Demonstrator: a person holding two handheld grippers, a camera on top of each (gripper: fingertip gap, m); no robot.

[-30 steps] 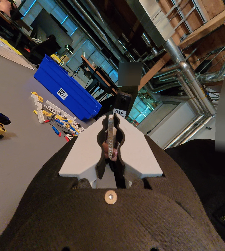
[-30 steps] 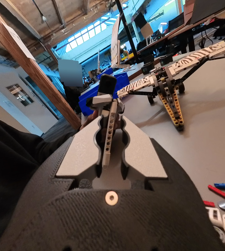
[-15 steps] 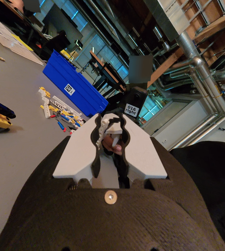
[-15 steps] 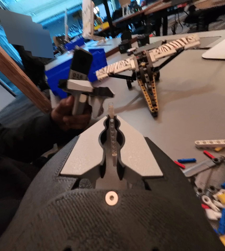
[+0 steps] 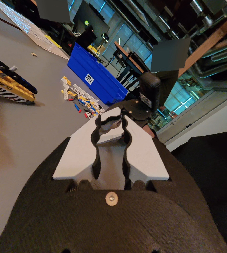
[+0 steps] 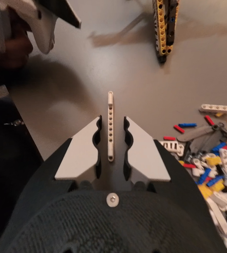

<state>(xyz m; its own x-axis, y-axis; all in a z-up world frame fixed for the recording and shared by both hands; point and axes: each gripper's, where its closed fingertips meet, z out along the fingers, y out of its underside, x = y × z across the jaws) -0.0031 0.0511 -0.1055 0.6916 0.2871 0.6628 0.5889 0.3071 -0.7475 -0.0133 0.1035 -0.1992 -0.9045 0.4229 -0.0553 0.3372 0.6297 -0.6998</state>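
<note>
Right wrist view: the right gripper [image 6: 111, 116] has its fingers spread, and a white perforated toy beam [image 6: 110, 128] runs lengthwise between the pads [image 6: 126, 131] with a gap on each side, over the grey table [image 6: 123, 76]. Loose building pieces [image 6: 213, 157] lie near to its right. The left gripper [image 5: 110, 117] is likewise spread and bare, close to the other gripper.

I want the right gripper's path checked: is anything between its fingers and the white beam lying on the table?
Nothing visible does. The white beam lies between the right gripper's open fingers, with bare table showing on both sides. The loose parts pile sits off to the right.
</note>
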